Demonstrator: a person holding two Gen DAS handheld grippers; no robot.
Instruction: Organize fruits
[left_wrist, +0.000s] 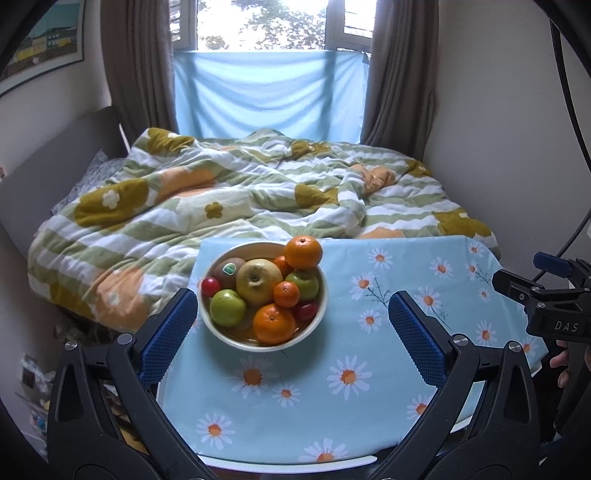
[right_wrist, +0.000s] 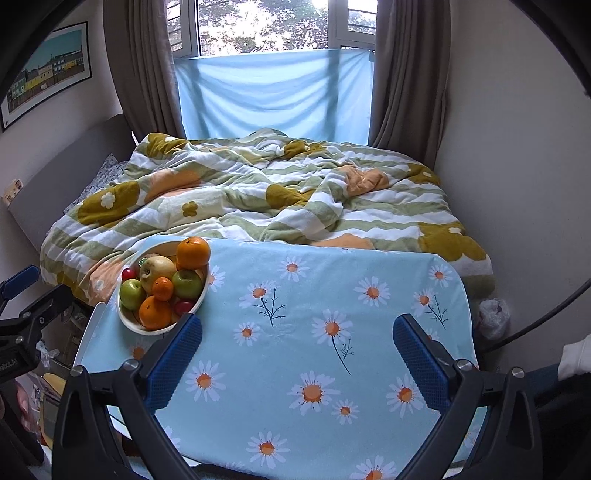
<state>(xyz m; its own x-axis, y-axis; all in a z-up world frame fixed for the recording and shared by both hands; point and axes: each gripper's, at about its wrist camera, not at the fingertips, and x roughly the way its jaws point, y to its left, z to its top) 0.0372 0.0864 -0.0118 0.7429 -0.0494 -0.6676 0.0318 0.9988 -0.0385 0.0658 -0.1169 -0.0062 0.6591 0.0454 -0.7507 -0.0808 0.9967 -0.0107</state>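
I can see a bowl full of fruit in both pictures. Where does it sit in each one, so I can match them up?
Left wrist view: the fruit bowl sits centre-left, just ahead between the open jaws.
Right wrist view: the fruit bowl is at the left, at the table's far left corner, beside the left finger.
Shared landmark: the large orange perched on the bowl's far rim.

Definitely a bedroom in somebody's home. Unmade bed (right_wrist: 258, 192) with a rumpled flower-print duvet (left_wrist: 207, 199) filling most of the room, grey headboard (right_wrist: 70, 166) against the left wall. Brown curtains (right_wrist: 406, 74) either side of a window (right_wrist: 258, 26) with trees outside, a light blue sheet (right_wrist: 273, 92) hung across its lower half. Framed picture of colourful houses (right_wrist: 48, 70) on the wall. Small desk (right_wrist: 96, 314) under a daisy-print cloth (right_wrist: 332, 295) pushed right up to the foot of the bed.
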